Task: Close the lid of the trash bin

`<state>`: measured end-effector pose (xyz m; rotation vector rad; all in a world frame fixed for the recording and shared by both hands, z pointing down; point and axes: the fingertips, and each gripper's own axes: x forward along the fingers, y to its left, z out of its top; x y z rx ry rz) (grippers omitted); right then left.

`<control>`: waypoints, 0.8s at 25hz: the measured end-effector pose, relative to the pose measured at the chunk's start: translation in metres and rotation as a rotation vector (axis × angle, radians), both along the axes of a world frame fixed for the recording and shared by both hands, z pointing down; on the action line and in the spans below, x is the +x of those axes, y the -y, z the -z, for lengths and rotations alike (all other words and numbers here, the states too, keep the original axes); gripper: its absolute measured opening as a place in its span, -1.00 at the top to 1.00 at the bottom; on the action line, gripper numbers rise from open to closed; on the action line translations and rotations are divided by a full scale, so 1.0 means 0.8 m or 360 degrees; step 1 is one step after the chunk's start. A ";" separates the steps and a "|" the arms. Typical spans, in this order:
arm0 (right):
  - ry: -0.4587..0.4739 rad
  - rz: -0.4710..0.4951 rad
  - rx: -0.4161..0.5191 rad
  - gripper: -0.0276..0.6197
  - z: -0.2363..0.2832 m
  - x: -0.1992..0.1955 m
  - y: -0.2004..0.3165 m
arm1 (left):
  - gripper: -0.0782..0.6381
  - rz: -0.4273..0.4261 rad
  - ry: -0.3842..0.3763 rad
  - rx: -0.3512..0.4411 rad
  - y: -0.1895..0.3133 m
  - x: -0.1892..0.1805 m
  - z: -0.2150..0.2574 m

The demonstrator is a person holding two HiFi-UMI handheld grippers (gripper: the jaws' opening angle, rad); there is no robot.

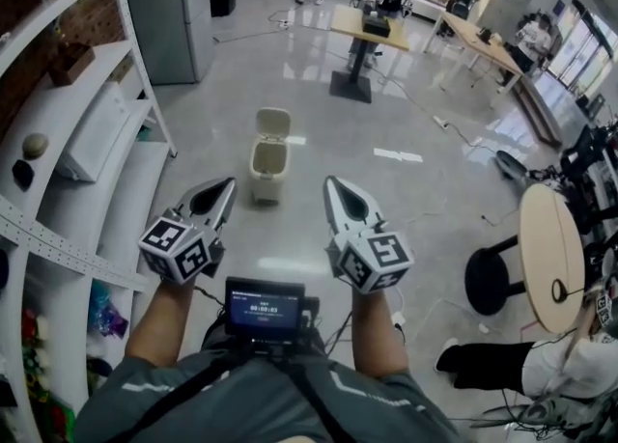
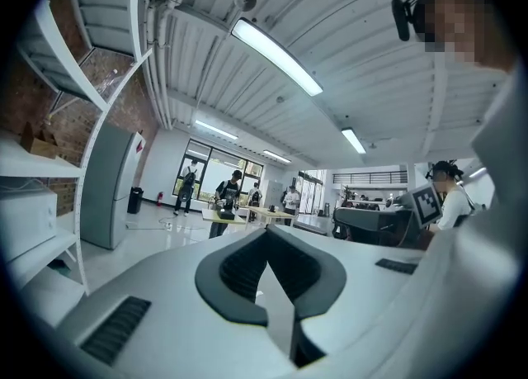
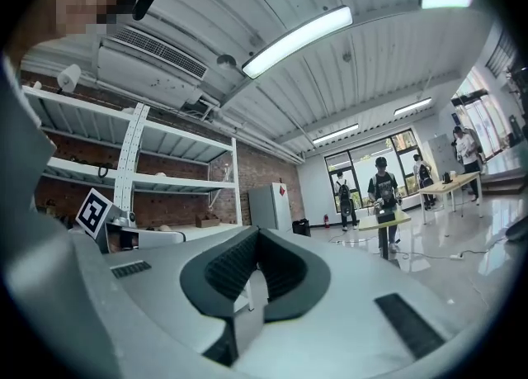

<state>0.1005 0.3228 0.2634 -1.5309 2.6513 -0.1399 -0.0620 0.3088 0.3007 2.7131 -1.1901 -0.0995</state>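
Trash bin [image 1: 266,173] beige, lid [image 1: 273,123] raised upright.

Matt plastic trash bin [image 1: 267,167], glossy smooth floor [image 1: 415,205].

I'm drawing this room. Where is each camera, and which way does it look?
Head view: on the person's head, looking down at the open trash bin; forearms, left tongs and right tongs show.
Left gripper view: on the left tongs, tilted up toward the ceiling; shut jaws show.
Right gripper view: on the right tongs, tilted likewise; shut jaws show.
Shared: all see the grey cabinet.
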 end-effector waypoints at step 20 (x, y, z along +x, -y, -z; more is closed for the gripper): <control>-0.0060 -0.0082 -0.0025 0.88 0.014 -0.049 0.200 | 0.79 -0.0049 -0.0078 0.0014 0.215 -0.047 0.013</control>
